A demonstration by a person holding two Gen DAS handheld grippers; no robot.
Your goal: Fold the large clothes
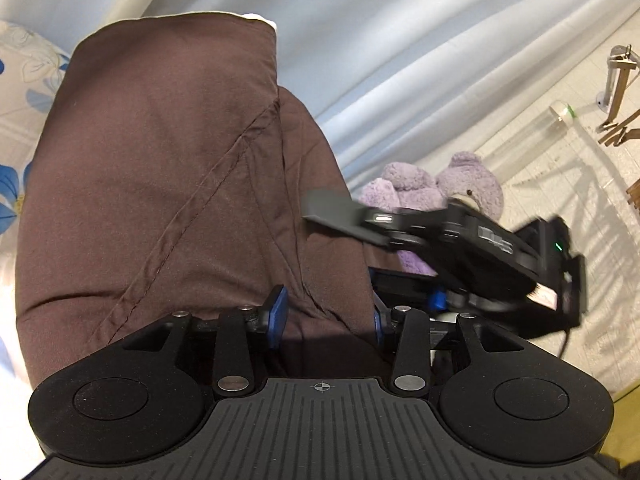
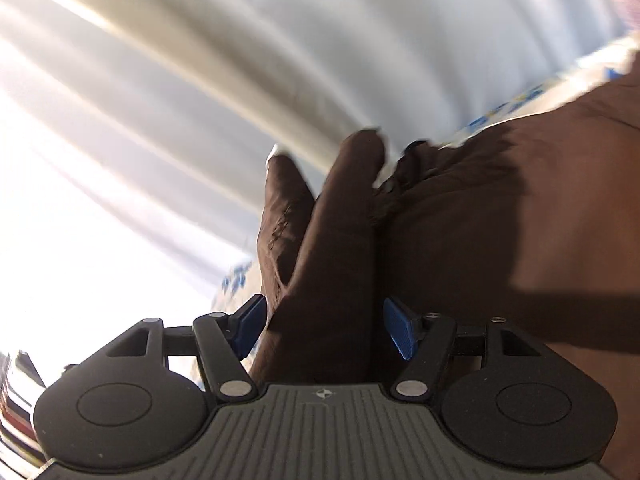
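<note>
A large dark brown garment (image 1: 168,184) hangs in front of me and fills much of the left wrist view. My left gripper (image 1: 326,322) has its blue pads apart, with a fold of the brown cloth passing between them. My right gripper shows as a blurred black device in the left wrist view (image 1: 460,248), to the right of the garment. In the right wrist view, my right gripper (image 2: 324,330) has its blue pads apart, with a thick bunch of the brown garment (image 2: 332,240) between them.
Pale blue and white curtains (image 1: 400,40) hang behind. A floral blue and white sheet (image 1: 24,80) lies at the left. A purple plush toy (image 1: 440,184) sits on the light floor (image 1: 560,168). A wooden rack (image 1: 620,92) stands at the far right.
</note>
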